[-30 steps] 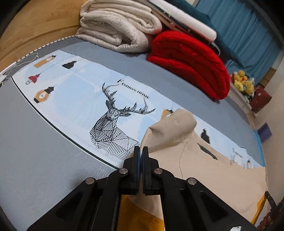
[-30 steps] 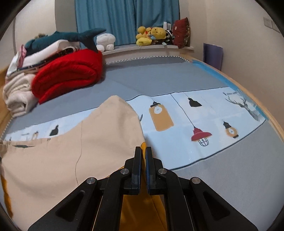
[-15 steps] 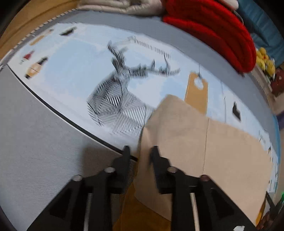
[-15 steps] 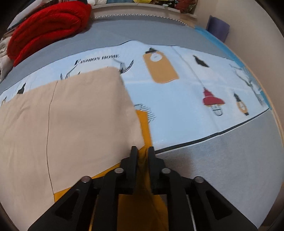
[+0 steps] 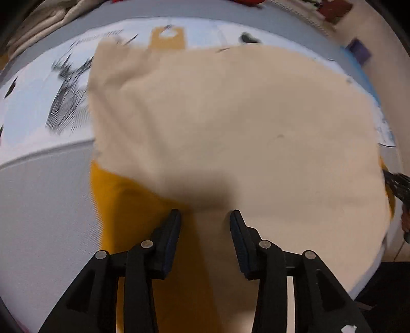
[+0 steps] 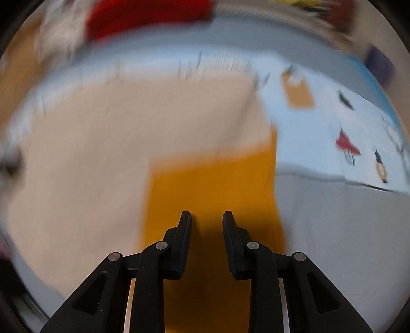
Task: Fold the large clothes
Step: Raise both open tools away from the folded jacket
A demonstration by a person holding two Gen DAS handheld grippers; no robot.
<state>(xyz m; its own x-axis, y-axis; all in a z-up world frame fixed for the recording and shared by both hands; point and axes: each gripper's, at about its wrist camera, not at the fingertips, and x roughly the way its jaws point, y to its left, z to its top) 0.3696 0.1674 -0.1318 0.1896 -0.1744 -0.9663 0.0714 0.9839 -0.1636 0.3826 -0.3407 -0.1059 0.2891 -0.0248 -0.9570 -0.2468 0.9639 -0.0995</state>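
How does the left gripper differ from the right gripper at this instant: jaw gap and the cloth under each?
The left gripper has its jaws further apart than the right gripper. The left one straddles the edge where the beige layer meets the mustard layer; the right one is over mustard only. Shared: both point down at the garment, jaws opening, no cloth pinched.

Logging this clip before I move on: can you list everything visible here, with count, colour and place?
garment: 1, beige with mustard-yellow underside, folded on the bed, below both grippers
bedsheet: 1, light blue with deer and lantern prints, under the garment
mattress cover: 1, grey, around the sheet
red blanket: 1, far edge, blurred
cream blankets: stack, far left
left gripper: black, jaws opening, nothing pinched
right gripper: black, jaws opening, nothing pinched
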